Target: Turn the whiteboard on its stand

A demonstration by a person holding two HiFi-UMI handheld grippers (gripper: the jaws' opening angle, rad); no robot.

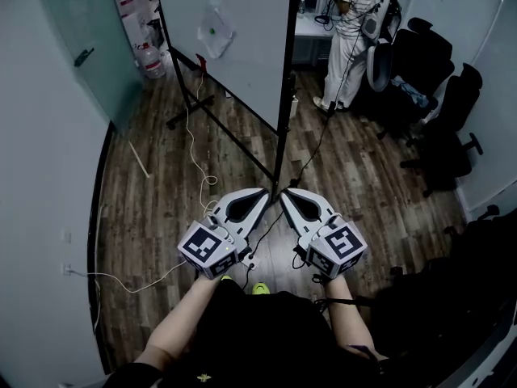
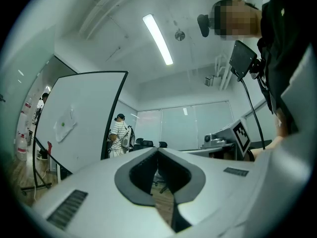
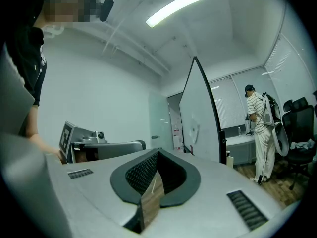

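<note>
- Right, the whiteboard (image 1: 234,39) stands upright on its black stand (image 1: 280,136) toward the far edge of the wooden floor (image 1: 161,192). Its white face turns to the left of the head view, and its near edge runs down the stand's post.
- A crumpled sheet of paper (image 1: 215,31) with a small green dot is stuck on that face.
- Over to the left gripper (image 1: 265,192): its jaws are pressed together with nothing between them. It is held roughly level, short of the board and not touching it.
- From the left gripper view, past its own tips (image 2: 157,150), the whiteboard (image 2: 79,123) sits off to the left with open room between.
- The right gripper (image 1: 286,191) is just beside the left one, tips nearly meeting, and its jaws are likewise closed on nothing.
- In the right gripper view, the tips (image 3: 157,152) point just left of the whiteboard (image 3: 198,118), which shows almost edge-on and apart from them.
- A white cable (image 1: 194,148) snakes over the floor from under the stand toward the near-left wall.
- Water bottles (image 1: 152,59) sit at the floor's far-left corner by a glass partition (image 1: 77,47).
- Beyond the board, near the far-right corner, a person in a striped shirt (image 1: 351,31) stands facing away, with black office chairs (image 1: 432,79) along the right edge.
</note>
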